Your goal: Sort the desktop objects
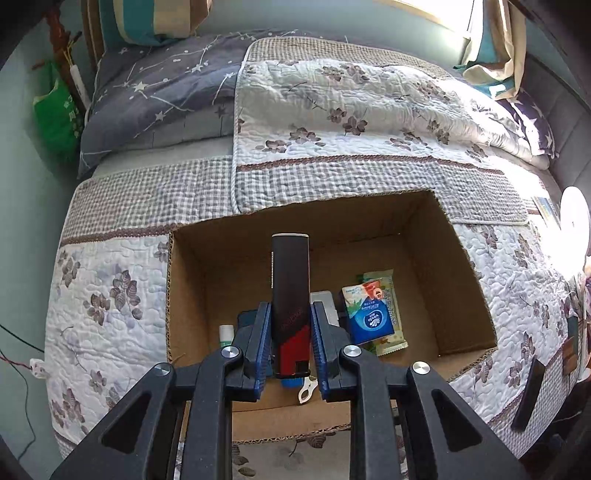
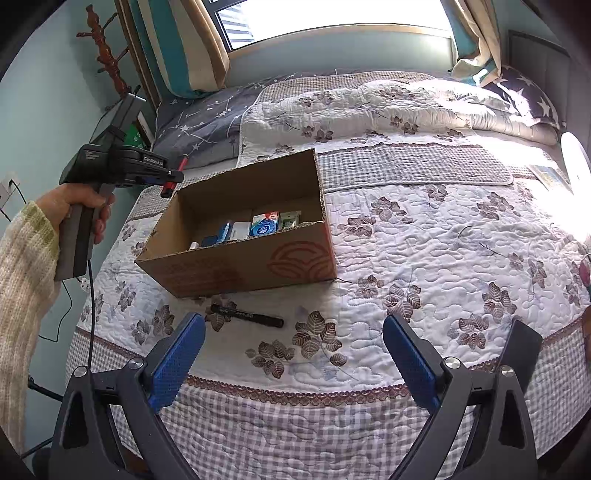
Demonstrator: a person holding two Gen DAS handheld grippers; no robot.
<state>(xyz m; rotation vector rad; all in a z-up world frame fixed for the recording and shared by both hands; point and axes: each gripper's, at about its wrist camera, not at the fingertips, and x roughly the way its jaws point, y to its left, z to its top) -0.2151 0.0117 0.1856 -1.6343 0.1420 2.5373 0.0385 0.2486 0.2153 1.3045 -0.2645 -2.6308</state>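
The left gripper (image 1: pixel 290 332) clamps a dark red-and-black case (image 1: pixel 290 295) at its lower end, centre of the frame, above the open box (image 1: pixel 461 266). The case looks rigid, light and glossy, so probably slippery; a mid-body hold would steady it. The right gripper (image 2: pixel 293 354) is spread wide, holding nothing, with the pen (image 2: pixel 246 314) on the quilt (image 2: pixel 443 240) just beyond it, below the box.

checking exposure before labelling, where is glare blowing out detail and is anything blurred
Left wrist view: window and lamp at the right edge blown white; held black-and-red item sharp. Right wrist view: window overexposed, sunlit quilt washed out at right, cardboard box clear.
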